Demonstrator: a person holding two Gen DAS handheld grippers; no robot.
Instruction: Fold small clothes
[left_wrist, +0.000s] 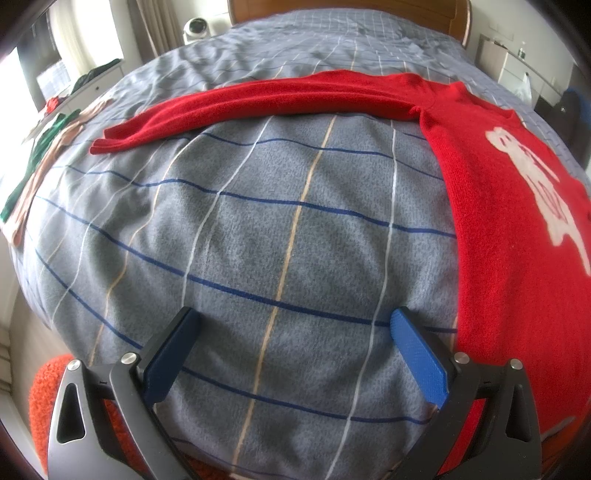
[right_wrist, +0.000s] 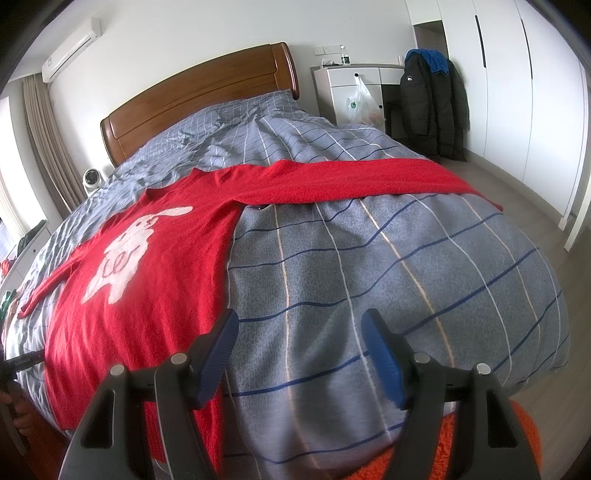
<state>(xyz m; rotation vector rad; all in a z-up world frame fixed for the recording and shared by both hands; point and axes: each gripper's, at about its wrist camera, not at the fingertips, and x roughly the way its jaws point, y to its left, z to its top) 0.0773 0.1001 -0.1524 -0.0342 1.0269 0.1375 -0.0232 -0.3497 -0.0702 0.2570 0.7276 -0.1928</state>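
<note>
Left gripper (left_wrist: 295, 323) stood with its jaws spread wide and empty above the grey checked duvet (left_wrist: 258, 229); its blue pads (left_wrist: 419, 354) touched nothing visible. Right gripper (right_wrist: 299, 326) was likewise parted, though less widely, holding nothing, its left finger (right_wrist: 218, 354) poised over the hem edge of the red sweater (right_wrist: 147, 280) (whether it touched the knit could not be told). One sweater lay flat, face up, on the bed, bearing one white rabbit motif (right_wrist: 129, 251); both sleeves were stretched sideways, one sleeve (left_wrist: 240, 107) towards the bed's left side, the other sleeve (right_wrist: 369, 181) towards its right edge. One wooden headboard (right_wrist: 199, 96) stood behind. Other garments, green and tan (left_wrist: 48, 155), lay at the far left edge.
</note>
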